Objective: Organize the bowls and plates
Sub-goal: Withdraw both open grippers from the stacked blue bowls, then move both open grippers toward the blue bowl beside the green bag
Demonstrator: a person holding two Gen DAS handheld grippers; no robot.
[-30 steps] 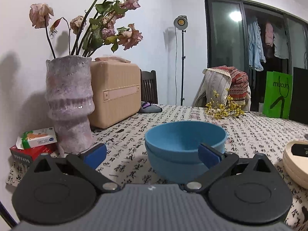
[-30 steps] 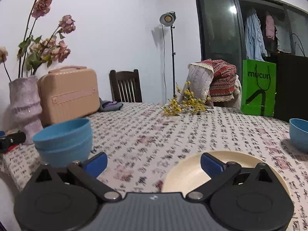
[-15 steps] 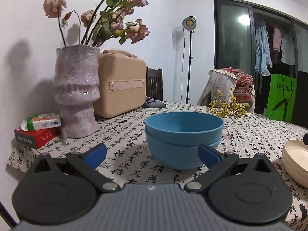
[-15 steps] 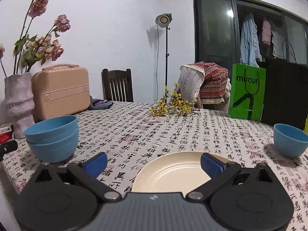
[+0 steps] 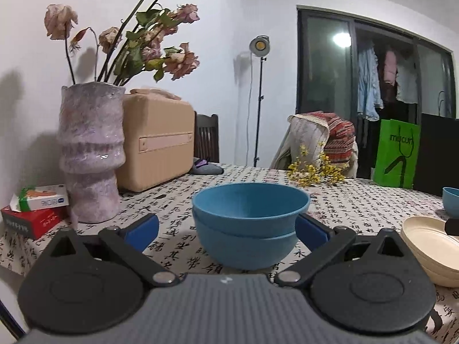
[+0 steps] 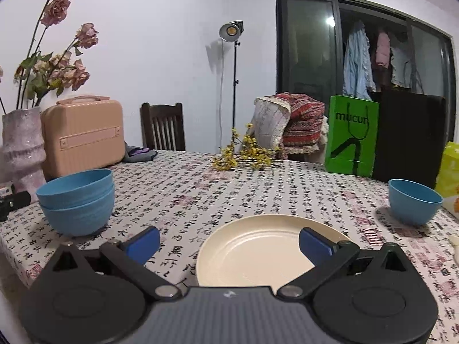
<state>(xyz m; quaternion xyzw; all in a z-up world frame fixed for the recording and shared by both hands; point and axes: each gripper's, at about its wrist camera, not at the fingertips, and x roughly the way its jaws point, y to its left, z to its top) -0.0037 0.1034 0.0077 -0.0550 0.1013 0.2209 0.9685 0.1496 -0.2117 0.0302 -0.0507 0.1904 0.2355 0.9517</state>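
Observation:
Two stacked blue bowls (image 5: pixel 248 223) stand on the patterned tablecloth, straight ahead of my open, empty left gripper (image 5: pixel 226 233); its blue pads (image 5: pixel 142 229) sit on either side, apart from the stack. The stack also shows at the left in the right wrist view (image 6: pixel 77 200). A cream plate (image 6: pixel 258 252) lies just ahead of my open, empty right gripper (image 6: pixel 229 243). In the left wrist view the cream plates (image 5: pixel 427 249) look stacked at the right. A single blue bowl (image 6: pixel 414 200) stands at the far right.
A pinkish vase with dried roses (image 5: pixel 89 154) and a tan case (image 5: pixel 157 146) stand at the left. Small boxes (image 5: pixel 34 209) lie at the table's left edge. Yellow flowers (image 6: pixel 243 154) lie mid-table; a green bag (image 6: pixel 351 134), a yellow bag (image 6: pixel 450 177) and chairs stand behind.
Both grippers have pulled back and risen a little. The stacked bowls now sit farther ahead of the left gripper. The right view has swung right, so the single blue bowl shows fully.

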